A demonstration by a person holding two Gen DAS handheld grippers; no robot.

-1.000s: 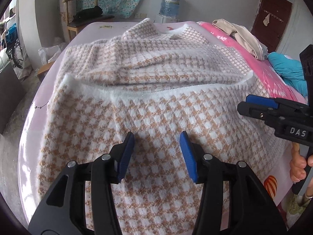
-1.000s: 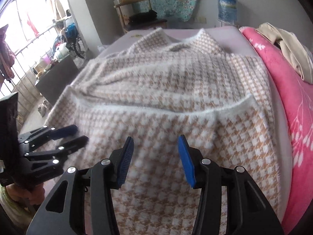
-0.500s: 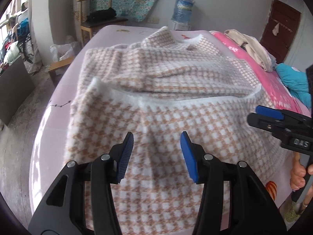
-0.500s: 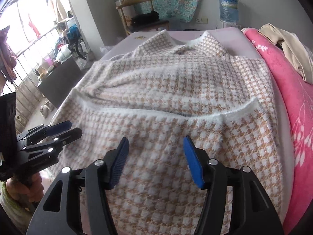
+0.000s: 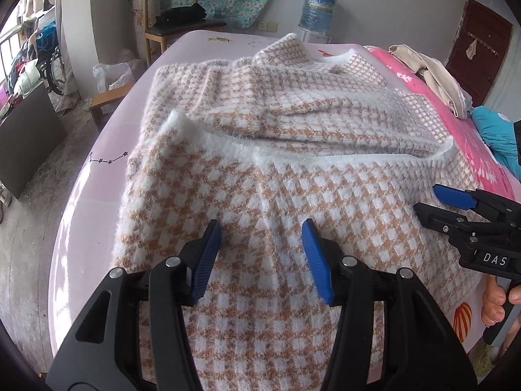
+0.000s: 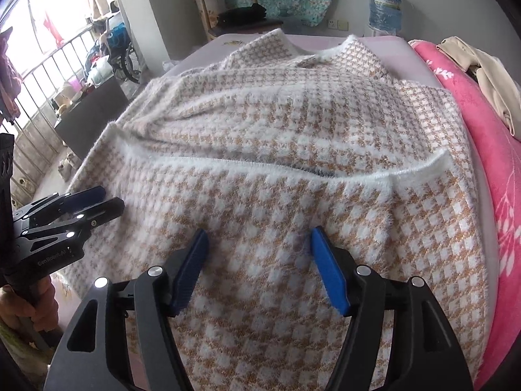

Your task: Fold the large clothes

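Note:
A fuzzy orange-and-white checked sweater (image 5: pixel 293 202) lies spread on the lilac bed sheet (image 5: pixel 97 176). Its lower part is folded up over the body, and the white hem (image 5: pixel 342 159) runs across the middle. My left gripper (image 5: pixel 261 224) hovers open over the near left part of the fold, with nothing between its pads. In the right wrist view the left gripper (image 6: pixel 110 197) sits at the sweater's left edge. My right gripper (image 6: pixel 259 232) is over the near right part, its jaws opening, with only fabric below them. The right gripper (image 5: pixel 427 198) shows side-on in the left wrist view.
A pink blanket (image 6: pixel 482 123) runs along the bed's right side, with a beige garment (image 5: pixel 436 75) and a teal pillow (image 5: pixel 495 130) on it. Past the far end stand a wooden chair (image 5: pixel 182 22) and a water jug (image 5: pixel 317 9). The floor drops off left.
The right gripper's jaws have widened. The left gripper has drifted toward the bed's left side, so more sheet and floor show there. The sweater lies as before.

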